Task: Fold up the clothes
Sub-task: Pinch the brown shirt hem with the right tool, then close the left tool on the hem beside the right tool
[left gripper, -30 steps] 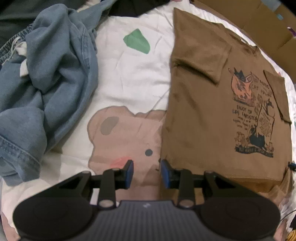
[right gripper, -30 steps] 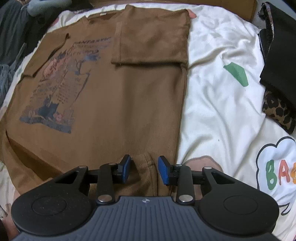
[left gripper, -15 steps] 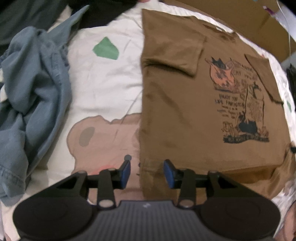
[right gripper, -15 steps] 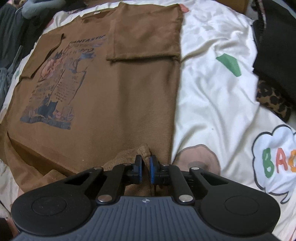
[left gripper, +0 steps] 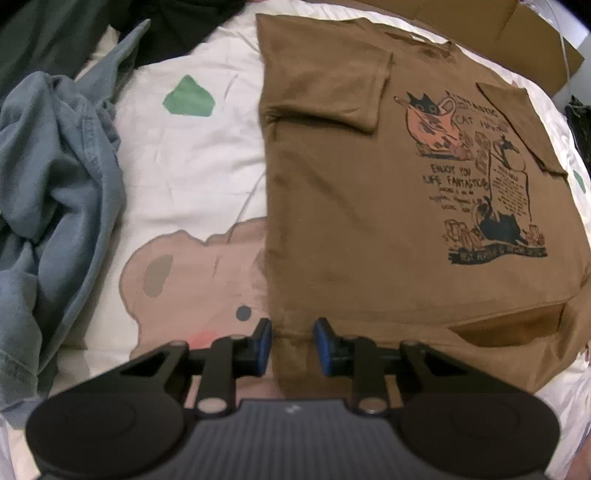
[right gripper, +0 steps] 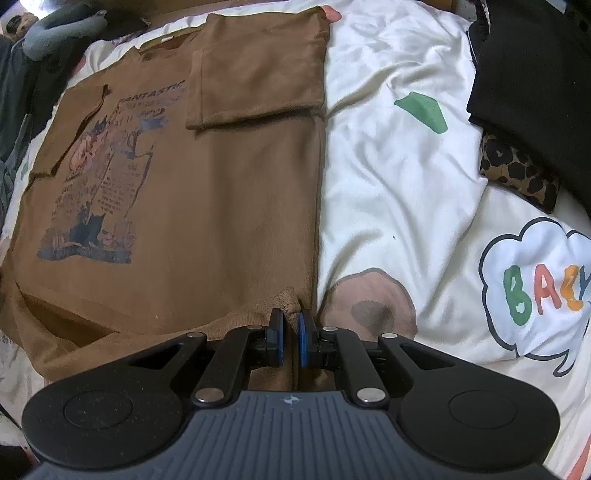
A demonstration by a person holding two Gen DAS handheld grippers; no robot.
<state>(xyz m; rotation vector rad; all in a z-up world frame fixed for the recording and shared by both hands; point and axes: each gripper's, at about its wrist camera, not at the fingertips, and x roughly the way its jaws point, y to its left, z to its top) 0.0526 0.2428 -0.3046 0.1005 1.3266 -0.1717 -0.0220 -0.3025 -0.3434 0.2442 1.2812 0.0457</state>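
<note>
The brown T-shirt (left gripper: 351, 206) lies flat, sleeves folded in; the right tool (right gripper: 290, 338) pinches its hem, while the left tool (left gripper: 291, 341) closes around it.

left tongs (left gripper: 291, 345): black arms, blue pads, silver screws | right tongs (right gripper: 290, 336): same, ribbed grey body

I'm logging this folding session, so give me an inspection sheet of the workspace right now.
Surface: white cartoon-print bedsheet.
Job's things: brown T-shirt lying flat, print up, both sleeves folded in.
Clutter: blue denim garment heaped at one side; black clothes and leopard-print item at the other.
Grippers: left gripper closing, hem corner between its jaws, not yet pinched; right gripper shut on the other hem corner.
Cables: nothing seen.
Surroundings: cardboard beyond the collar.
</note>
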